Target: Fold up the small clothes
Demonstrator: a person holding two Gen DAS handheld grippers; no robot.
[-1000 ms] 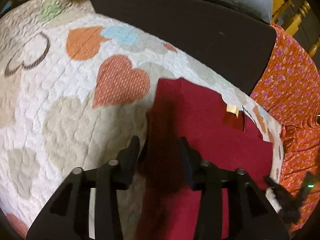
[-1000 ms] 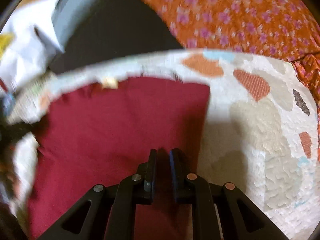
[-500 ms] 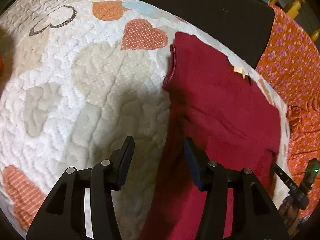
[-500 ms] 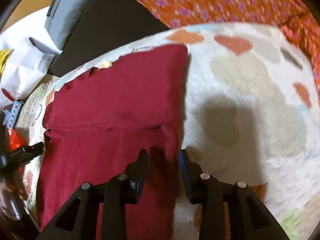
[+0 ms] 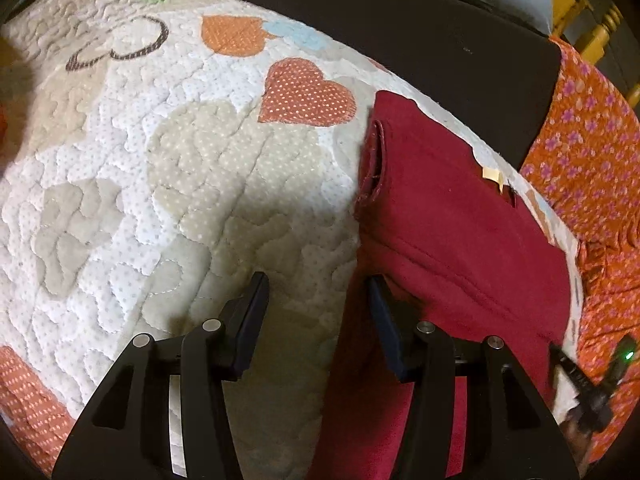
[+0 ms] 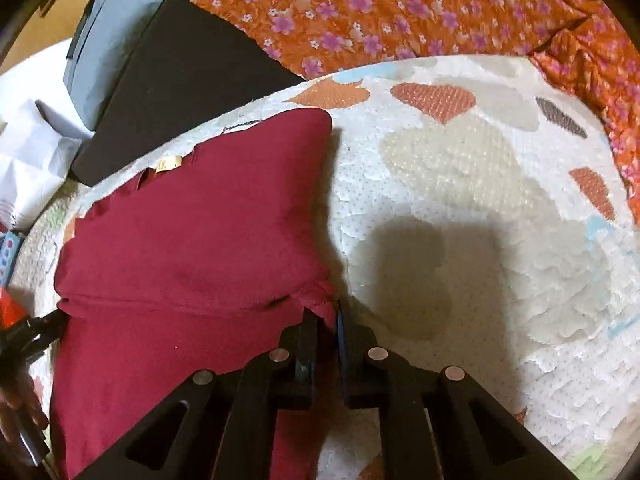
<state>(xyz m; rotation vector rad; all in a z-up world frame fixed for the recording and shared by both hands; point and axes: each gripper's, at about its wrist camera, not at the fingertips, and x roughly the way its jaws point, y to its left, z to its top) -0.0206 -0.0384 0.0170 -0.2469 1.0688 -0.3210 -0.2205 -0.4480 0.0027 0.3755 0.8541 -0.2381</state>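
Note:
A dark red garment (image 5: 460, 232) lies flat on a white quilt with heart patches (image 5: 168, 184); a small tan tag (image 5: 493, 176) shows at its far edge. My left gripper (image 5: 318, 296) is open and empty, its jaws straddling the garment's left edge just above the quilt. In the right wrist view the garment (image 6: 192, 240) fills the left half, with a fold line across it. My right gripper (image 6: 327, 320) is shut on the garment's right edge at that fold.
A black cushion (image 5: 400, 40) and a grey pillow (image 6: 108, 36) lie beyond the quilt. Orange floral fabric (image 6: 400, 12) borders the quilt on the far and right sides. White papers (image 6: 28, 160) sit at the far left.
My left gripper has opened wider and drawn back off the garment's left edge. My right gripper has closed on the garment's right edge at the fold.

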